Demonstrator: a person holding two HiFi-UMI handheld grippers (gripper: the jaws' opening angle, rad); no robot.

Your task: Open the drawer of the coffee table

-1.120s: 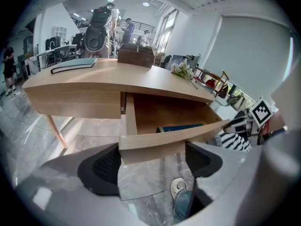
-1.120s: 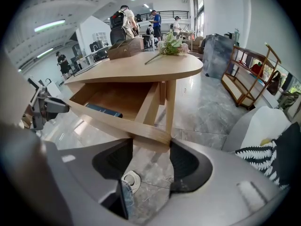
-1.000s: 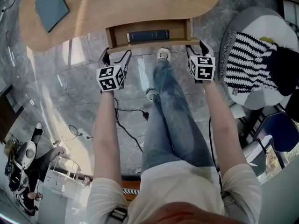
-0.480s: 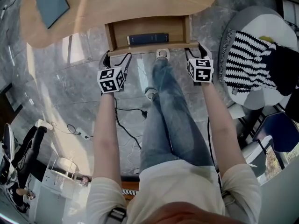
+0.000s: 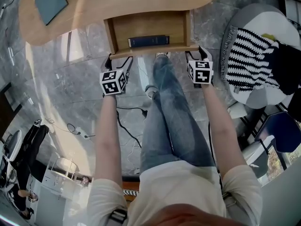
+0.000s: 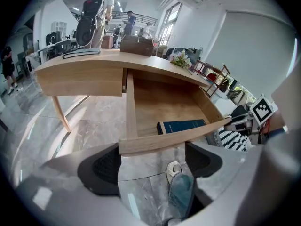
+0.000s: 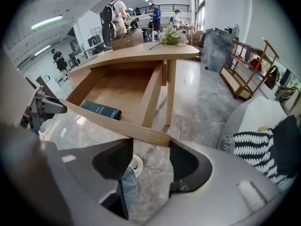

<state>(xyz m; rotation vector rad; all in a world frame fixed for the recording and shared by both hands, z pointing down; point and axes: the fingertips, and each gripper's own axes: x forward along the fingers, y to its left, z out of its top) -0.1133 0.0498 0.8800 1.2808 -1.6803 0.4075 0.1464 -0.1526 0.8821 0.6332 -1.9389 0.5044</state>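
Observation:
The wooden coffee table (image 5: 117, 1) has its drawer (image 5: 150, 27) pulled out toward me, with a dark blue book (image 5: 148, 41) lying inside near the front. My left gripper (image 5: 118, 58) stands open at the left end of the drawer front (image 5: 155, 49); my right gripper (image 5: 195, 52) stands open at its right end. In the left gripper view the front board (image 6: 174, 136) crosses just above the left gripper (image 6: 150, 161), its corner between the spread pads. In the right gripper view the board's end (image 7: 141, 133) sits above the right gripper (image 7: 150, 166), and the book (image 7: 101, 110) lies behind it.
A grey-blue notebook (image 5: 48, 3) lies on the tabletop's left. My legs and a white shoe (image 5: 162, 55) stand between the grippers under the drawer front. A pouf with a striped blanket (image 5: 256, 55) is at the right. Cables (image 5: 127, 121) trail on the marble floor.
The drawer has slid further out from under the tabletop, showing more of its floor. Both grippers stayed at the front board and came back toward me with it.

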